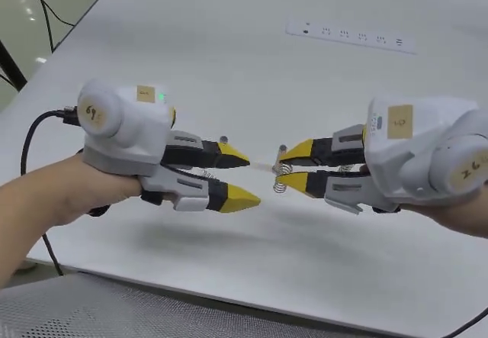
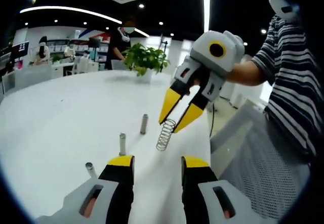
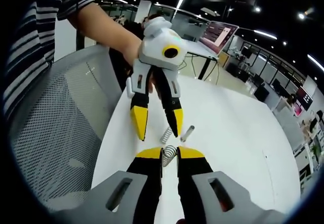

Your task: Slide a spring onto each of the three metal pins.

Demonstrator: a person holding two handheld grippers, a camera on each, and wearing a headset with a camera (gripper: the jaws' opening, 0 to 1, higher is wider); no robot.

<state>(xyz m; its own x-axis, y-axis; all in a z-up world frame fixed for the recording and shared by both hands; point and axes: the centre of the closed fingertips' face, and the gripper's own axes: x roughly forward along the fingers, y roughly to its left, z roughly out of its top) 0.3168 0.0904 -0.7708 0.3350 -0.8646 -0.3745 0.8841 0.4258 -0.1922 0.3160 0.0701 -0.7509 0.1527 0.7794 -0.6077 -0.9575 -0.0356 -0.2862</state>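
Note:
My right gripper (image 1: 284, 169) is shut on one end of a small metal spring (image 1: 281, 179). In the left gripper view that spring (image 2: 164, 134) hangs from the right gripper (image 2: 169, 125) above the white table. Three short metal pins stand bare in a row: the far pin (image 2: 144, 124), the middle pin (image 2: 122, 143) and the near pin (image 2: 90, 169). My left gripper (image 1: 248, 178) faces the right one, open and holding nothing. In the right gripper view my right gripper (image 3: 169, 153) pinches the spring (image 3: 169, 151); beyond it are a second spring (image 3: 166, 134) and a pin (image 3: 186, 133).
A white power strip (image 1: 351, 37) lies at the far side of the table (image 1: 229, 63). A grey mesh chair (image 1: 91, 307) sits below the near table edge. A black cable (image 1: 30, 143) trails from the left gripper. A potted plant (image 2: 144, 57) and people stand far off.

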